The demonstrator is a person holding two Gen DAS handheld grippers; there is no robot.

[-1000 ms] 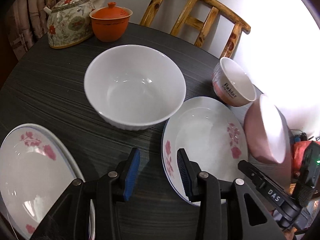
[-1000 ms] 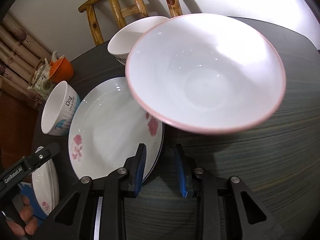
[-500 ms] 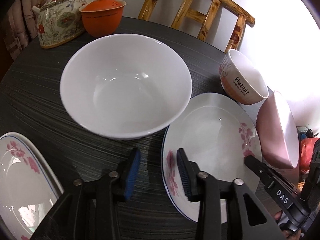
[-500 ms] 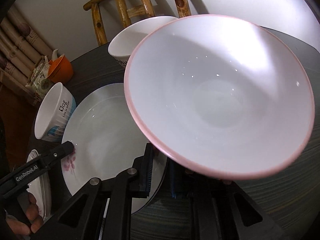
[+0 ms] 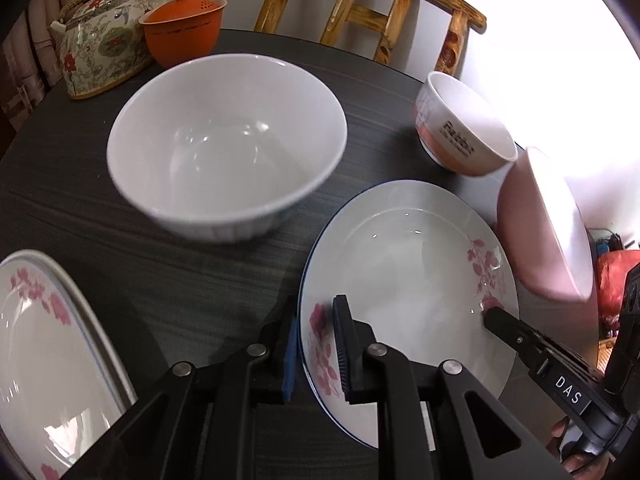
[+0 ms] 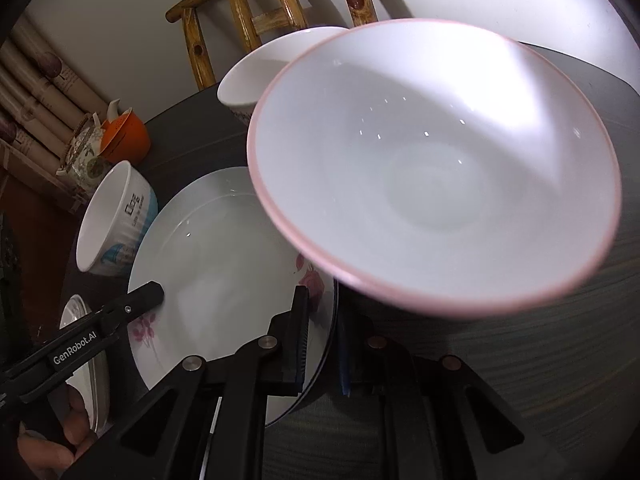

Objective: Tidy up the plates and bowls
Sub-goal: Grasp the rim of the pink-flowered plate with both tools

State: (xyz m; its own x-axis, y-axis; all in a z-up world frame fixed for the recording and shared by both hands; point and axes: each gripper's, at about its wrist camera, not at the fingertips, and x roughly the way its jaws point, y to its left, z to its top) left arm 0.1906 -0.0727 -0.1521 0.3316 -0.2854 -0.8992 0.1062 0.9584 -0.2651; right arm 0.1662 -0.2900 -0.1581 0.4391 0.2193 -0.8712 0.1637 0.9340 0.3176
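Note:
A white plate with pink flowers (image 5: pixel 408 300) lies on the dark table (image 5: pixel 80 200). My left gripper (image 5: pixel 318 354) straddles its left rim; the jaws are closing, with a little gap still showing at the pads. Across the plate (image 6: pixel 208 264), my right gripper (image 6: pixel 322 344) is shut on the right rim. A pink bowl (image 6: pixel 432 168) stands just beyond that rim and fills the right wrist view. A large white bowl (image 5: pixel 224 148) sits behind the plate. A small "Rabbit" bowl (image 5: pixel 464 140) stands at the back right.
More flowered plates (image 5: pixel 44 360) lie at the near left edge. A flowered teapot (image 5: pixel 100 40) and an orange lidded pot (image 5: pixel 184 28) stand at the back left. A wooden chair (image 5: pixel 372 12) is behind the table. A hand (image 6: pixel 60 440) holds the left gripper.
The left jaws have narrowed around the plate's left rim. The right jaws have come together on its right rim, and the pink bowl now looms larger in the right wrist view.

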